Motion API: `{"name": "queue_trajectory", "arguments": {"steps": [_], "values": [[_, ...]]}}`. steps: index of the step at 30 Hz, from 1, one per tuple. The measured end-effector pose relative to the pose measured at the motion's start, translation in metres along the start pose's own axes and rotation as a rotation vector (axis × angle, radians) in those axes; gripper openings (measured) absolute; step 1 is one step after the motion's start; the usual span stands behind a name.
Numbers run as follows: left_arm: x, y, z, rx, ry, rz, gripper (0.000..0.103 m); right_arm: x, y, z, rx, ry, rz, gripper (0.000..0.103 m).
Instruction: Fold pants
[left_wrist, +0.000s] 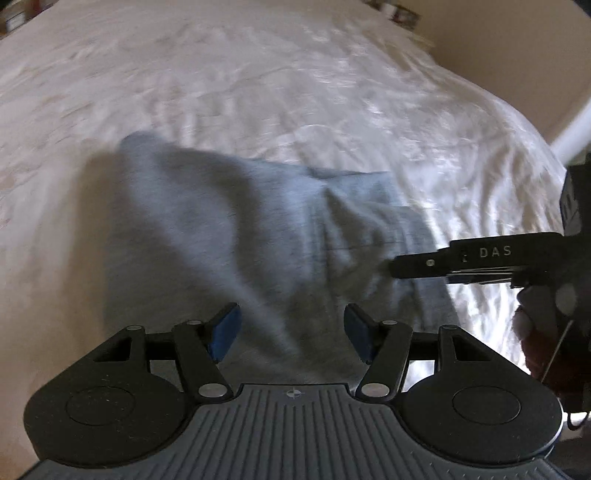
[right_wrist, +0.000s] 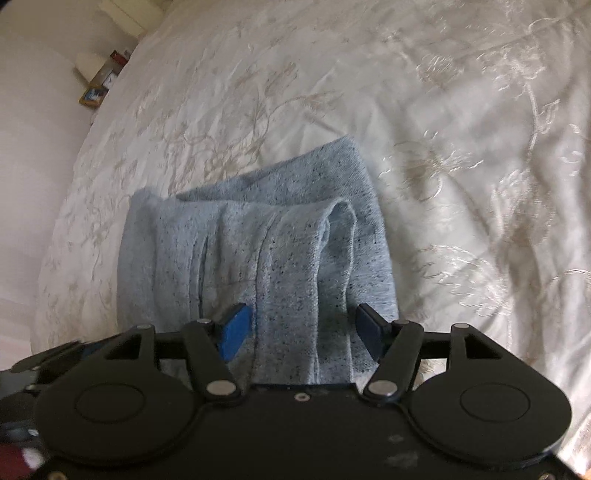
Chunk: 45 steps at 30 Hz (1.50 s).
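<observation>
Light blue-grey speckled pants lie folded in a thick bundle on a white embroidered bedspread. My right gripper hovers just over the bundle's near end, blue pads apart, cloth below the gap and not pinched. In the left wrist view the same pants look blurred; my left gripper stands open above their near edge, with nothing clamped. The right gripper's black finger reaches in from the right over the bundle's right side.
The bedspread spreads wide around the bundle. A beige wall and a white bar stand at the right. Boxes and a small framed picture sit on the floor beyond the bed's left edge. A hand holds the right gripper.
</observation>
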<state>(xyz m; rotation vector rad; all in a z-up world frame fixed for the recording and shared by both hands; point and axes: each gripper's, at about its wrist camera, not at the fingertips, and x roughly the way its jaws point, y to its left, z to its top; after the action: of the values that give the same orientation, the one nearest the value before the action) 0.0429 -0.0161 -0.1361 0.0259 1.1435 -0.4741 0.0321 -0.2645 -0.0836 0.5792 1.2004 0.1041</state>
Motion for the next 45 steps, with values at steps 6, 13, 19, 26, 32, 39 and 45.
{"name": "queue_trajectory", "arguments": {"steps": [6,13,19,26,32,39,45], "values": [[-0.008,0.029,-0.004,-0.096,0.005,0.07,0.06,0.024,-0.005,0.001,0.028,0.04,0.03,0.066],[-0.017,0.048,0.0,-0.16,-0.03,0.11,0.06,-0.007,0.054,0.017,-0.189,-0.003,0.07,0.013],[-0.014,0.046,0.003,-0.158,-0.041,0.103,0.06,-0.036,0.085,0.046,-0.354,-0.145,0.04,0.013],[-0.011,0.04,0.015,-0.11,-0.035,0.103,0.06,0.046,0.028,0.05,-0.151,0.092,-0.099,0.016],[0.005,0.043,0.046,-0.075,-0.052,0.11,0.06,0.023,0.021,0.059,-0.066,0.081,-0.027,0.017],[0.061,0.069,0.059,-0.119,0.108,0.183,0.061,0.042,0.007,0.053,-0.031,0.115,-0.141,0.04],[0.063,0.068,0.056,-0.11,0.119,0.189,0.064,0.048,0.01,0.051,-0.048,0.107,-0.155,0.049]]}}
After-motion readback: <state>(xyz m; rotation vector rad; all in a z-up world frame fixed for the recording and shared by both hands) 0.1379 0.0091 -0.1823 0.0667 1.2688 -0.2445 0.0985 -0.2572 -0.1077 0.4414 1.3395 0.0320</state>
